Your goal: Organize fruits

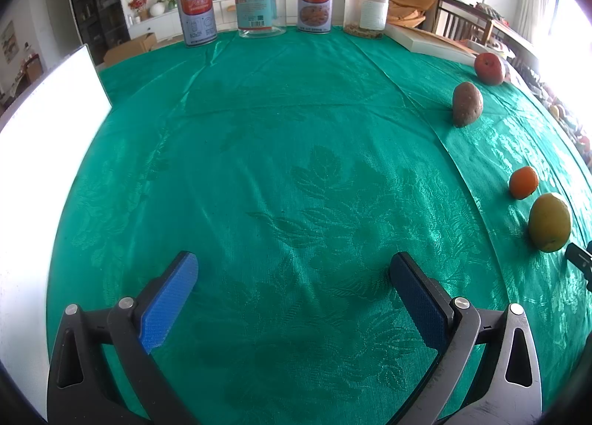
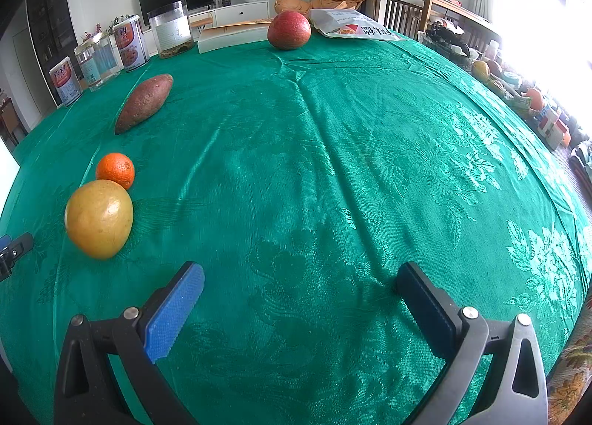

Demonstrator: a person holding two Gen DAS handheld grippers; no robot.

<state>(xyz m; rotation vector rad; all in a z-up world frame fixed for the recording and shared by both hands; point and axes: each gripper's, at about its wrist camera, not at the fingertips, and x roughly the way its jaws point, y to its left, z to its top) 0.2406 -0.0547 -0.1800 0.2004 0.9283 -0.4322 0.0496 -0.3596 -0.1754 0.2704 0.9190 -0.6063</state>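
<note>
Here the yellow fruit (image 2: 98, 218) lies just left of the wide-spread, empty right hand-held gripper (image 2: 299, 295).

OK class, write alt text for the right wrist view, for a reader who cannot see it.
An open, empty right gripper hovers over a green tablecloth. To its left lie a yellow fruit, a small orange and a sweet potato; a red apple sits far back.
</note>
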